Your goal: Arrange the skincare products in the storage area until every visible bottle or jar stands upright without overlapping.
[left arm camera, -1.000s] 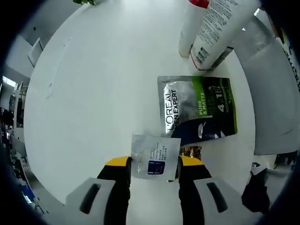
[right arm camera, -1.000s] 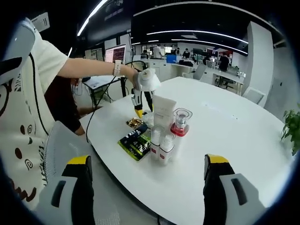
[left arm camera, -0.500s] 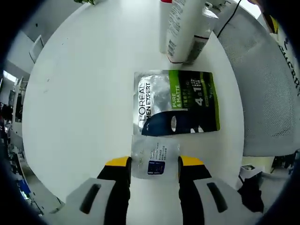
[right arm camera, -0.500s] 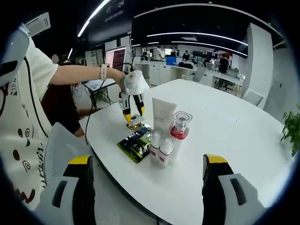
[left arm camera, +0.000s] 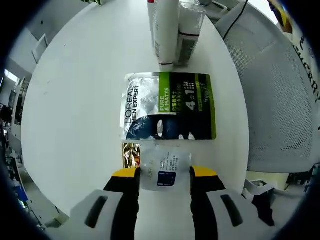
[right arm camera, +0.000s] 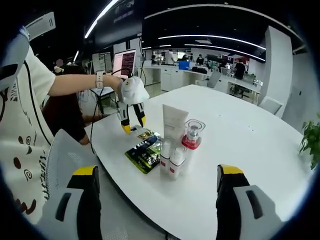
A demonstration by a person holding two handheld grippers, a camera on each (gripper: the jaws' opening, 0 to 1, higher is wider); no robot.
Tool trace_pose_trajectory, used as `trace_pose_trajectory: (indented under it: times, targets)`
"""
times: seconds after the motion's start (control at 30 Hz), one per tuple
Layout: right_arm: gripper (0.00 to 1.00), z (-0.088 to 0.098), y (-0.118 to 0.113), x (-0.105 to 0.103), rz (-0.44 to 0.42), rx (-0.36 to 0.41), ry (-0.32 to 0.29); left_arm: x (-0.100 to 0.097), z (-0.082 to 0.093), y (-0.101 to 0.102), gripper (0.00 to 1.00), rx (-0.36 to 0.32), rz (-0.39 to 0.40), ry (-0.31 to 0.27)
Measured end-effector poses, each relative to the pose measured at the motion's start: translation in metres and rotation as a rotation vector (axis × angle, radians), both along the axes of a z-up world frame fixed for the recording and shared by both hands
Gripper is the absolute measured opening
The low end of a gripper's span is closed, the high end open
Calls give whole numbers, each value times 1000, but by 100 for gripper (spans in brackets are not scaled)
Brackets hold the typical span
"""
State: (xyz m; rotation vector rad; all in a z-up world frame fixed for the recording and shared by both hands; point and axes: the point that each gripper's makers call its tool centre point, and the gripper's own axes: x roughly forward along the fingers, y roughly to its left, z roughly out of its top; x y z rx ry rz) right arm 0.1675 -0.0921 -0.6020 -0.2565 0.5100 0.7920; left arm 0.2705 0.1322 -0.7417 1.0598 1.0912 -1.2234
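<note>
Left tool (left arm camera: 164, 176) clamped on thin silver foil sachet (left arm camera: 165, 166) just below green-and-navy mask pouch (left arm camera: 170, 106) on white round counter (left arm camera: 75, 100): light, floppy, slick, likely best pinched at edge; right tool (right arm camera: 156, 186) apart.

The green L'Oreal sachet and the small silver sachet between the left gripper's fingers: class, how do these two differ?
The green L'Oreal sachet is larger, printed green, silver and dark blue, and lies free on the white table. The small silver sachet is mostly plain silver with a small blue label, and sits between the left gripper's fingers. Both are flat foil packets.
</note>
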Motion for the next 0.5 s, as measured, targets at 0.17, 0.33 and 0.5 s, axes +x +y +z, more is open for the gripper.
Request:
trace_pose_trajectory:
  times: [0.17, 0.33, 0.5]
  targets:
    - [97, -1, 2, -1, 13, -6, 0, -12, -4, 0, 38, -2, 14, 22]
    - [96, -2, 3, -2, 22, -9, 2, -19, -13, 2, 38, 10, 29, 36]
    - [96, -3, 4, -2, 27, -11, 8, -31, -19, 2, 38, 6, 35, 62]
